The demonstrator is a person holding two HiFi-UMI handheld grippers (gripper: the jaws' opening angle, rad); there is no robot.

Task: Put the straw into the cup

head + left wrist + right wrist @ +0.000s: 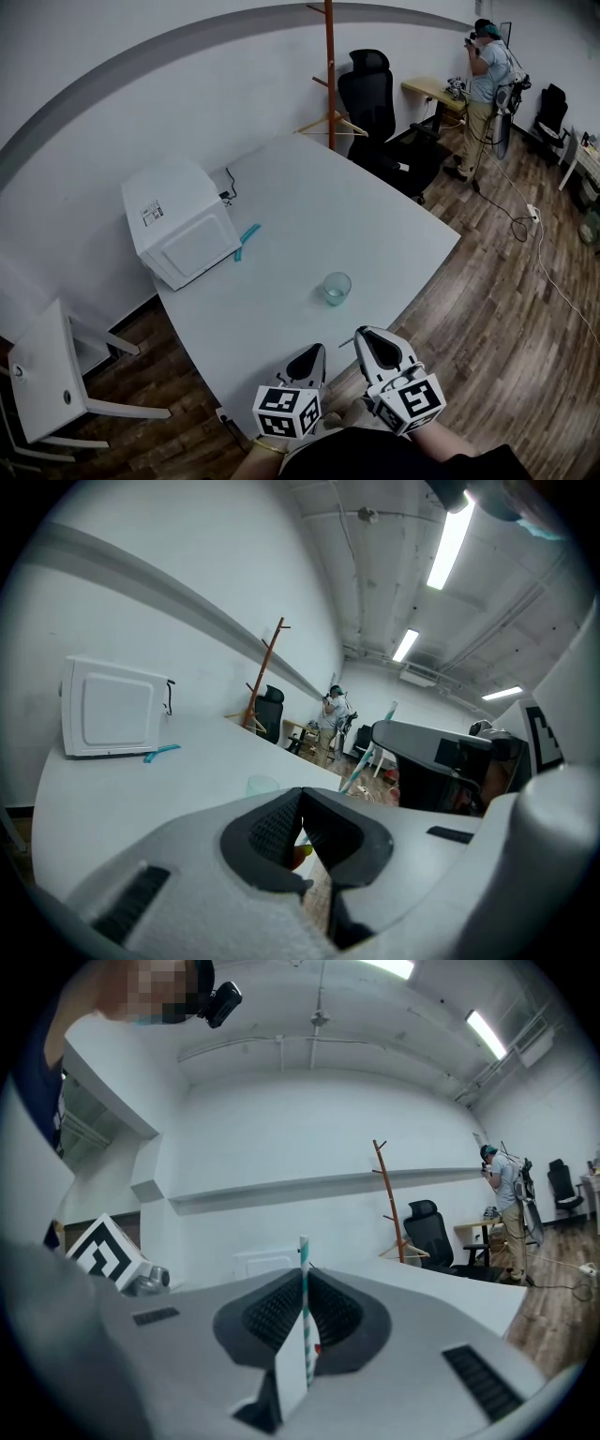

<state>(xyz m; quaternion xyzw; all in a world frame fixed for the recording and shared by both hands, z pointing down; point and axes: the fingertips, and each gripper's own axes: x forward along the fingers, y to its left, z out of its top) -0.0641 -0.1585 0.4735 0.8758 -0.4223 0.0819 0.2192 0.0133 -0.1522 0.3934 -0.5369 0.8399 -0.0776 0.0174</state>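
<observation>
Upright straw (303, 1283) clamped in right hand-held gripper (361, 335), left hand-held gripper (315, 352) closed, cup (337, 287) on bench (309, 206) near both

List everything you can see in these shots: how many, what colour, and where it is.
table: one, white, centre of the room
microwave: one, white, on the table's left side by the wall
small flat object: one, teal, on the table beside the microwave
cup: one, clear with a teal tint, on the table ahead of the grippers
coat rack: one, orange-brown, behind the table
office chair: one, black, beyond the table
side chair: one, white, on the floor left of the table
person: one, standing far back
straw: one, teal-and-white striped, upright in the right gripper
left gripper: white, jaws together
right gripper: white, shut on the straw
</observation>
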